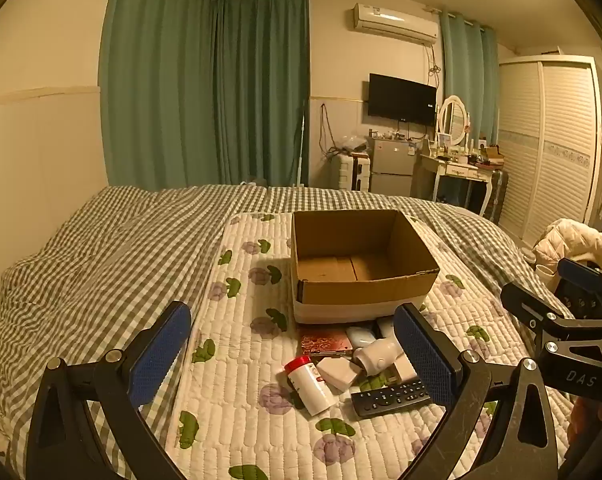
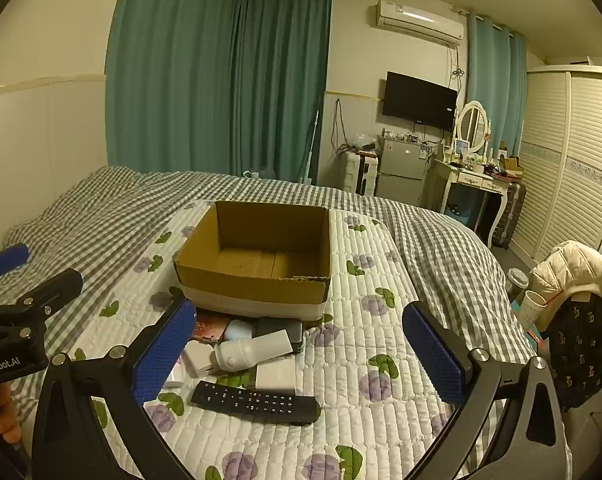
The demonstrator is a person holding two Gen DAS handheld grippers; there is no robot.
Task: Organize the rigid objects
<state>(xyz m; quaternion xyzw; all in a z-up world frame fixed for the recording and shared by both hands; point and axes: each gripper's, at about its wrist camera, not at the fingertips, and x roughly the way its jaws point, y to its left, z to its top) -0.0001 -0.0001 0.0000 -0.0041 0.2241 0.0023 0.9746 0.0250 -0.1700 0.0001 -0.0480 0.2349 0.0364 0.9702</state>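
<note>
An empty open cardboard box (image 1: 365, 280) (image 2: 257, 280) sits on a quilted floral mat on the bed. In front of it lies a heap of small things: a black remote (image 1: 389, 398) (image 2: 257, 402), a white bottle with a red cap (image 1: 309, 384), a white cylindrical device (image 1: 375, 356) (image 2: 249, 350), white adapters (image 1: 339, 372) (image 2: 199, 358), a red patterned case (image 1: 325, 342) (image 2: 211, 328). My left gripper (image 1: 293, 360) is open above the heap. My right gripper (image 2: 301, 354) is open above the remote. Both are empty.
The floral mat (image 1: 241, 360) (image 2: 361, 320) lies on a grey checked bedspread (image 1: 81, 264). A cream jacket on a chair (image 2: 573, 272) and a cup (image 2: 531, 306) stand at the bed's right side. A fridge, dresser and wardrobe line the far wall.
</note>
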